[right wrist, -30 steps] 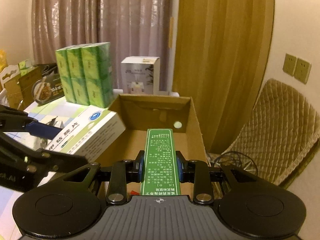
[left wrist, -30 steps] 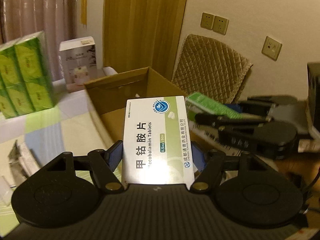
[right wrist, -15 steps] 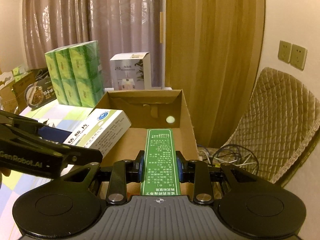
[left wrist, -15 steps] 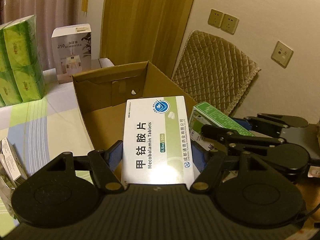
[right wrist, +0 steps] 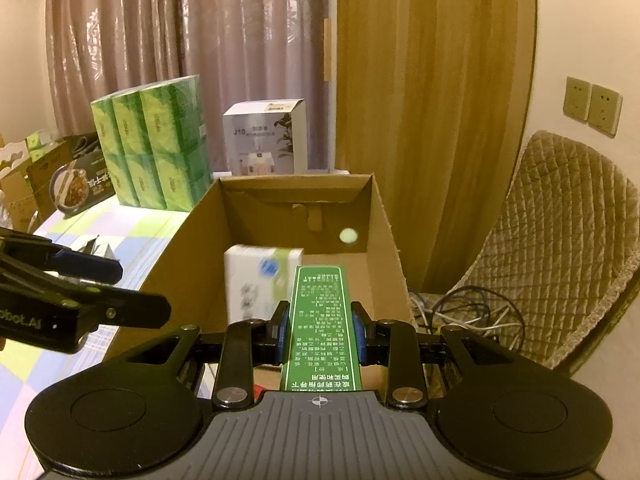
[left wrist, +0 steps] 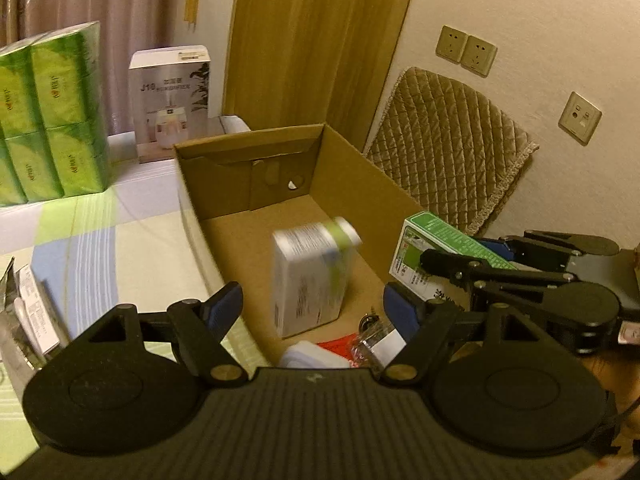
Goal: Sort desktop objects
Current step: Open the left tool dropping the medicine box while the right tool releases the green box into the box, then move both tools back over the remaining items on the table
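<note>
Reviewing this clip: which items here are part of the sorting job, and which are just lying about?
Part of the job:
white pill box, blurred, inside the cardboard box
green packet, clamped in the right gripper
left gripper, open

Lying about:
green tissue packs
humidifier carton
quilted chair
wall sockets

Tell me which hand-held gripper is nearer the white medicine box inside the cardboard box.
Left. The left hand-held gripper is open just above the white medicine box, which appears blurred. The right hand-held gripper is off to its side, clamping the green box.
</note>
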Motion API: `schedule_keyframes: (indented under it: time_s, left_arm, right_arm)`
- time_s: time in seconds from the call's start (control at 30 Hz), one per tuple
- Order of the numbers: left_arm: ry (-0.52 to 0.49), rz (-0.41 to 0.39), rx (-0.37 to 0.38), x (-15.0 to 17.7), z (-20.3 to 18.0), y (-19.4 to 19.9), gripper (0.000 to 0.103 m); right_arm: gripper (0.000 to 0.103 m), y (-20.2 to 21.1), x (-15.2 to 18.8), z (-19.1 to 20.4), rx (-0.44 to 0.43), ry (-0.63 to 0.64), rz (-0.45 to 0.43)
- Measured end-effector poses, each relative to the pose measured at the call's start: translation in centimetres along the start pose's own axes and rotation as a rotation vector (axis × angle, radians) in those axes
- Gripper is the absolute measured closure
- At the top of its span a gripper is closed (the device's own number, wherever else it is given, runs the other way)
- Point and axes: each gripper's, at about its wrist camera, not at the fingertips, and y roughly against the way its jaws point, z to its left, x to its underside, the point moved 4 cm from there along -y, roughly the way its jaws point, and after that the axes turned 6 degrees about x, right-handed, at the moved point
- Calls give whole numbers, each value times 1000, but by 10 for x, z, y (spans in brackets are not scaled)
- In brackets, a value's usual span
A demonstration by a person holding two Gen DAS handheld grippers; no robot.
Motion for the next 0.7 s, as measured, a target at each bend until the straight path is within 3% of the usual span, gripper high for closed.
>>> schedule_keyframes:
  time_s: [0.7]
  left_arm:
    - [9,-15,-4,5,8,14,30]
  right_arm:
    - [75,-15,-10,18,-24,35,3]
